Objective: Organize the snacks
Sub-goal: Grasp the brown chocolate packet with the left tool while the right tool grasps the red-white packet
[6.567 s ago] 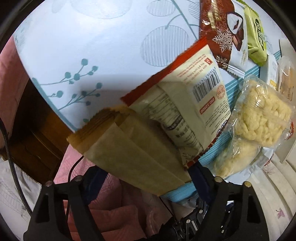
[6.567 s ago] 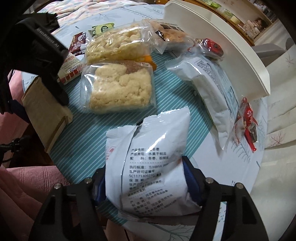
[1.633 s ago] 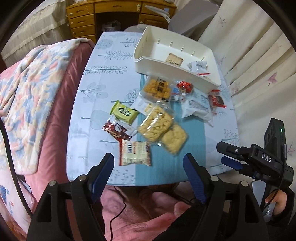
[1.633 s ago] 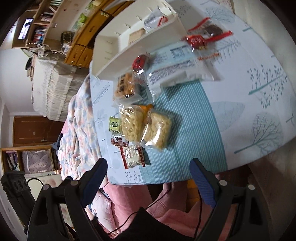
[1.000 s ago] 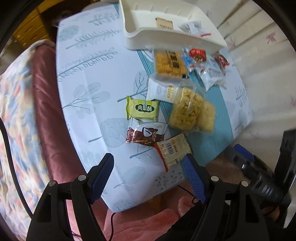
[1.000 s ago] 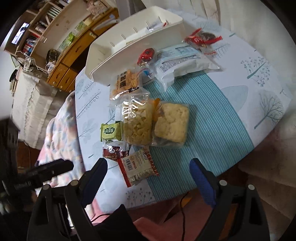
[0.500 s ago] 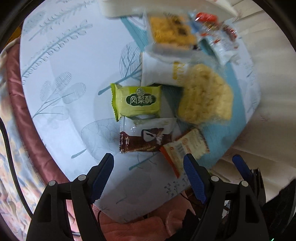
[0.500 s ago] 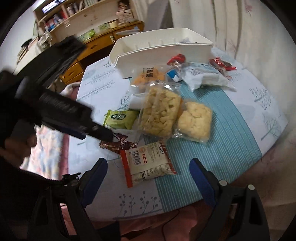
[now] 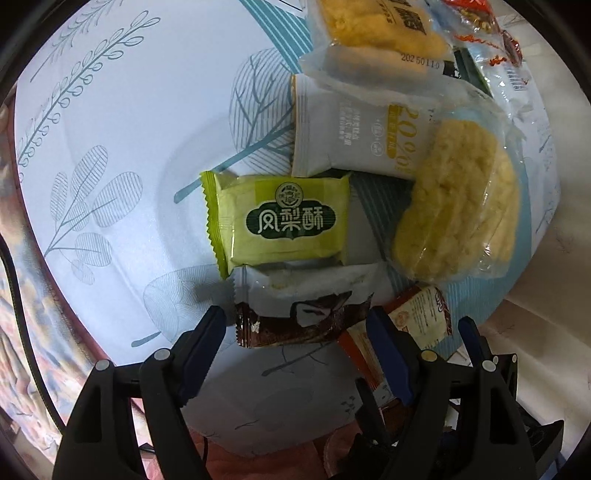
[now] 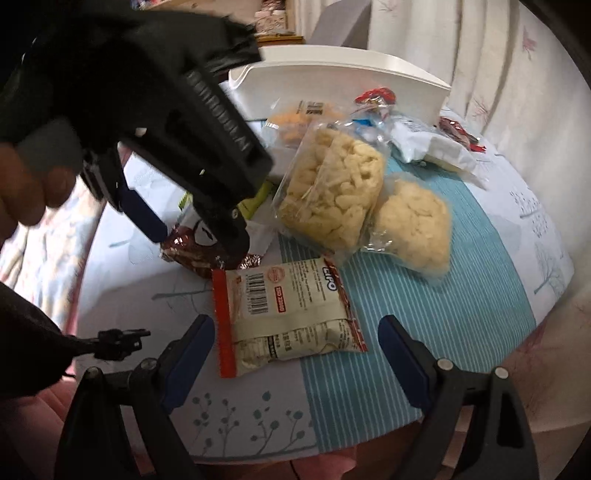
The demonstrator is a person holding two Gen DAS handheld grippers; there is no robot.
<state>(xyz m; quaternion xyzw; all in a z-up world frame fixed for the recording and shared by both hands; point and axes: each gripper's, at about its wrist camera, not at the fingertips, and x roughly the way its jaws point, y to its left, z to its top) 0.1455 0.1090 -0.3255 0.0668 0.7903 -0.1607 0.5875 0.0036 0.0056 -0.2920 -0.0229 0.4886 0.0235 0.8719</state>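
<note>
My left gripper (image 9: 295,325) is open and points steeply down, its fingertips on either side of a brown chocolate packet (image 9: 303,314) on the table. A green pastry packet (image 9: 284,221) lies just beyond it. In the right wrist view the left gripper (image 10: 192,236) hangs over the same brown packet (image 10: 199,254). My right gripper (image 10: 295,347) is open, and a red-and-white packet (image 10: 284,310) lies between its fingers, barcode up. Neither gripper's pads press on a packet.
Two clear bags of pale puffed snacks (image 10: 332,184) (image 10: 413,221) sit past the packets. A white packet (image 9: 351,136) and an orange snack bag (image 9: 376,26) lie farther back. A white tray (image 10: 340,77) stands at the far end. The table edge (image 10: 480,373) runs close by.
Both grippers have sunk toward the table and the snacks now fill the views. The left has come over the brown packet, the right over the red-and-white one. Both stay open.
</note>
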